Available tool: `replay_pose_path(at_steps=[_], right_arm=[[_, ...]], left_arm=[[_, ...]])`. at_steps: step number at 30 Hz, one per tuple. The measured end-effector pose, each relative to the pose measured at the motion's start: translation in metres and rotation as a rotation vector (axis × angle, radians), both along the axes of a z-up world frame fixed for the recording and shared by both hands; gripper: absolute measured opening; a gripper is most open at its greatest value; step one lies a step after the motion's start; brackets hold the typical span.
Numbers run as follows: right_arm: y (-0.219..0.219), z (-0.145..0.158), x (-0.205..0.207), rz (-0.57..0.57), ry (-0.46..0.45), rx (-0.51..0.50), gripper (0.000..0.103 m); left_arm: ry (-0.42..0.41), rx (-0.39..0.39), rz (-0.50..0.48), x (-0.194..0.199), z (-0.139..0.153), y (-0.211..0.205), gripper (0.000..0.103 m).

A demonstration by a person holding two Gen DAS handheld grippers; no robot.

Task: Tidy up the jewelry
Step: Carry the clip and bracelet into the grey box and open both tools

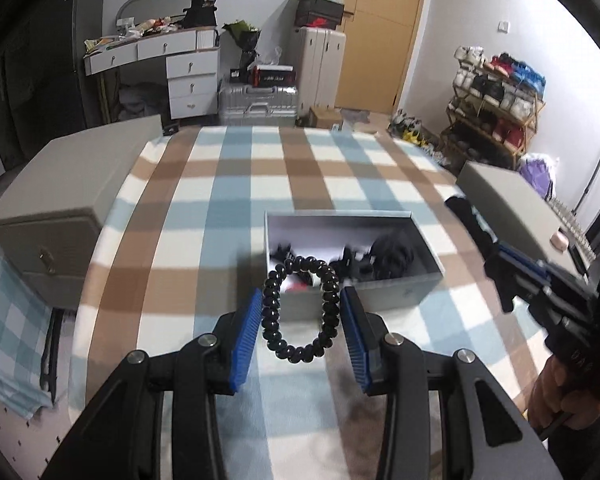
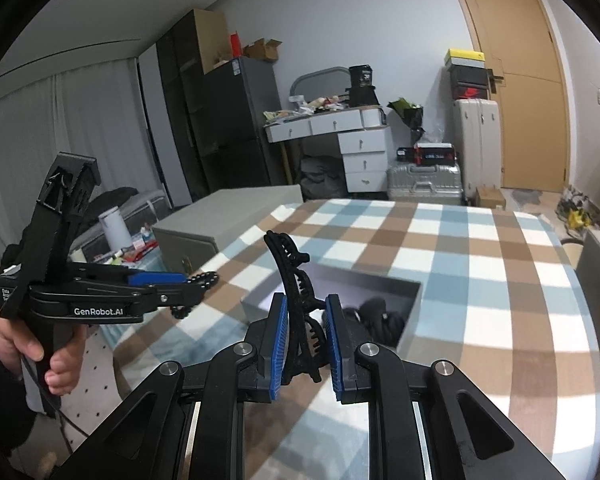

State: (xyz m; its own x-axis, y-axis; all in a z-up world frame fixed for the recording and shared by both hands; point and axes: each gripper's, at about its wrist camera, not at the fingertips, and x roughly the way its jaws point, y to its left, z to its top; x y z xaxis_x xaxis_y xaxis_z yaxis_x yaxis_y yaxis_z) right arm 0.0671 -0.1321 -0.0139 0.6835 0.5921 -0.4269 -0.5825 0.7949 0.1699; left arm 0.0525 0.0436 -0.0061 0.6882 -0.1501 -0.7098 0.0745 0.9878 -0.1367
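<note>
the left gripper [image 1: 300, 320] clenches a black bead bracelet [image 1: 298, 308] between its blue pads, the loop's long axis running away from the camera toward the open grey box [image 1: 400, 286] on the checked cloth [image 1: 228, 184]. the right gripper [image 2: 306, 340] grasps a black claw hair clip [image 2: 298, 300], held above the cloth near the box, its long curved axis upright, tip pointing up and slightly left, teeth facing right

Home bedroom, lived-in: checked blanket [image 1: 324, 184] over work surface, white dressing desk [image 2: 352, 132] piled with clutter, suitcases [image 1: 260, 106] stacked near wooden door [image 2: 516, 80], shoe rack [image 1: 496, 108] against wall, shoeboxes [image 1: 320, 4], what appears to be fridge [image 2: 236, 120].
</note>
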Motion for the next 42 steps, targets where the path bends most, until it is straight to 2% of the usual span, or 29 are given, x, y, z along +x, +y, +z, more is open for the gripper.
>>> replay_pose_path(at_steps=[8,15,22,28,35,37,39,42], right_arm=[[0.012,0.004,0.033,0.002,0.002,-0.005,0.018],[0.022,-0.014,0.062,0.009,0.049,-0.051,0.018],[0.024,-0.034,0.082,0.013,0.110,-0.065,0.018],[0.025,-0.054,0.093,0.005,0.202,-0.061,0.018],[0.026,-0.051,0.092,0.011,0.190,-0.057,0.018],[0.026,-0.050,0.092,0.009,0.189,-0.056,0.018],[0.025,-0.050,0.092,0.005,0.194,-0.046,0.020],[0.021,-0.052,0.095,-0.004,0.210,-0.015,0.020]], left_arm=[[-0.019,-0.064,-0.047,0.039,0.000,-0.006,0.035],[0.012,-0.073,-0.081,0.062,-0.013,-0.012,0.035],[0.064,-0.090,-0.096,0.071,-0.030,-0.015,0.035],[0.091,-0.112,-0.103,0.076,-0.039,-0.015,0.035],[0.099,-0.121,-0.106,0.077,-0.041,-0.014,0.035],[0.096,-0.132,-0.110,0.076,-0.040,-0.014,0.036],[0.097,-0.137,-0.111,0.077,-0.041,-0.014,0.044],[0.095,-0.112,-0.101,0.079,-0.042,-0.014,0.046]])
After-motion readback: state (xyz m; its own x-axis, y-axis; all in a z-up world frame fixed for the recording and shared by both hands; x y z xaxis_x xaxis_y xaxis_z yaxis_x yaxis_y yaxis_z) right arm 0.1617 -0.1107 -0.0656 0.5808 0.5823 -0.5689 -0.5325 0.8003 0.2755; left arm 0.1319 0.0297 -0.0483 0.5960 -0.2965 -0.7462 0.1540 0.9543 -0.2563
